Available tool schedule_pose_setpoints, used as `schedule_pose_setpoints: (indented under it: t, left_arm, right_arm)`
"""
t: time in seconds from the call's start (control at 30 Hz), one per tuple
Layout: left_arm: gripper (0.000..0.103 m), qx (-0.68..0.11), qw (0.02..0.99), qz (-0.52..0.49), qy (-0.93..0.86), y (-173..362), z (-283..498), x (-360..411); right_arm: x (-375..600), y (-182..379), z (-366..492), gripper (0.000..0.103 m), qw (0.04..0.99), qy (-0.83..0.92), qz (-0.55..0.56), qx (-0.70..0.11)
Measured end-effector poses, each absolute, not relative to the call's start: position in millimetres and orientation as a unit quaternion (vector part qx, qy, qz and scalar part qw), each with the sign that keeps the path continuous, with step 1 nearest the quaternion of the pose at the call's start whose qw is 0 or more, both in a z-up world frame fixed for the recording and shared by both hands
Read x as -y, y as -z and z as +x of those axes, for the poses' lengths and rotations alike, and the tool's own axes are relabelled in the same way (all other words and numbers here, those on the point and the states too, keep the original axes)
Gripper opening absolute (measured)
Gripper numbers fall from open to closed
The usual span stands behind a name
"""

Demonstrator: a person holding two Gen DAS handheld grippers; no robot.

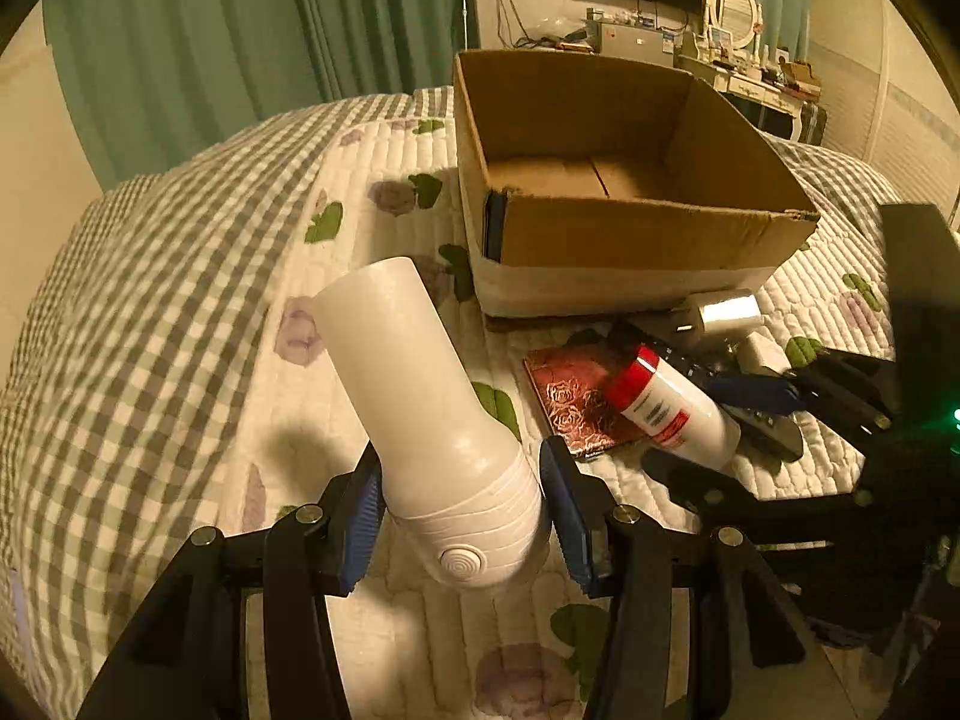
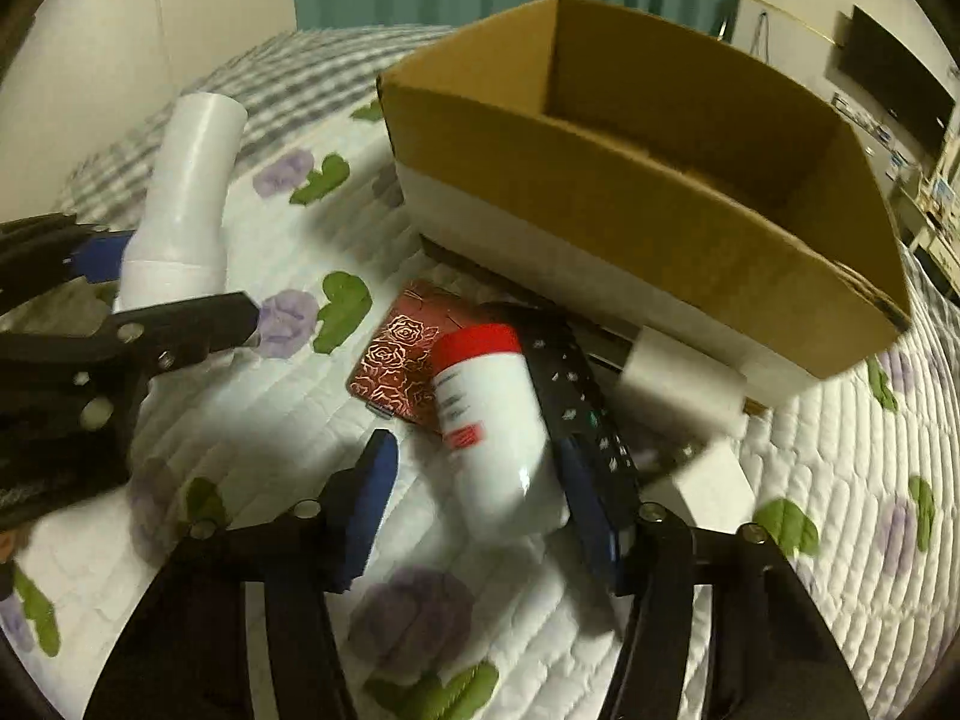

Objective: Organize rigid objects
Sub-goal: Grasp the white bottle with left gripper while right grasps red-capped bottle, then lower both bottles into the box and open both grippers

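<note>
Above the floral quilt [image 1: 180,300], the left gripper [image 1: 462,516] clamped the white plastic bottle [image 1: 420,396] near its ribbed cap end, light, rigid and likely slick, while the right gripper [image 2: 480,498] straddled the red-capped bottle [image 2: 486,414], grip uncertain, beside the cardboard box [image 1: 630,228].

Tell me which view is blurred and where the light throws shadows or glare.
Right wrist view: motion blur smears the cardboard box, the white blocks beside it and the red-capped bottle. Left wrist view: sharp; warm yellowish light, the white tube casting a dark shadow on the quilt to its left, and glare on a shiny silver item by the box. Both views bend at the fisheye edges.
</note>
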State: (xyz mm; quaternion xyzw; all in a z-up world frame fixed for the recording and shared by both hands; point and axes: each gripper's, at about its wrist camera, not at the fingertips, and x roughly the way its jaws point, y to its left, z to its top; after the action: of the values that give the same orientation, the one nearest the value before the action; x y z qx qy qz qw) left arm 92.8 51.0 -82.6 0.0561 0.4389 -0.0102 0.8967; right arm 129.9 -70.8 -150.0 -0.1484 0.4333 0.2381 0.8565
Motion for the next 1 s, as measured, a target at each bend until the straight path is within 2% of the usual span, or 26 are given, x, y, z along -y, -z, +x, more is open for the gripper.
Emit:
schedule_pose_setpoints:
  t: [0.23, 0.3, 0.47, 0.63, 0.8, 1.0]
  left_arm:
    - [0.051, -0.441, 0.896, 0.041, 0.017, 88, 94, -57]
    - [0.051, -0.441, 0.896, 0.041, 0.018, 88, 93, -57]
    - [0.051, -0.434, 0.900, 0.043, 0.024, 80, 88, -53]
    - [0.051, -0.418, 0.906, 0.056, 0.026, 57, 81, -42]
    - [0.051, -0.384, 0.921, 0.059, 0.041, 17, 82, -28]
    - [0.051, -0.339, 0.936, 0.064, 0.067, -32, 109, -6]
  right_arm:
    - [60, 159, 141, 0.056, 0.855, -0.235, -0.164, -0.432]
    - [58, 161, 135, 0.037, 0.860, -0.219, -0.183, -0.422]
    - [72, 146, 120, 0.036, 0.869, -0.220, -0.157, -0.414]
    - [86, 100, 107, 0.036, 0.882, -0.220, -0.132, -0.395]
    - [102, 29, 105, 0.036, 0.906, -0.212, -0.115, -0.348]
    - [117, -47, 123, 0.036, 0.930, -0.193, -0.112, -0.293]
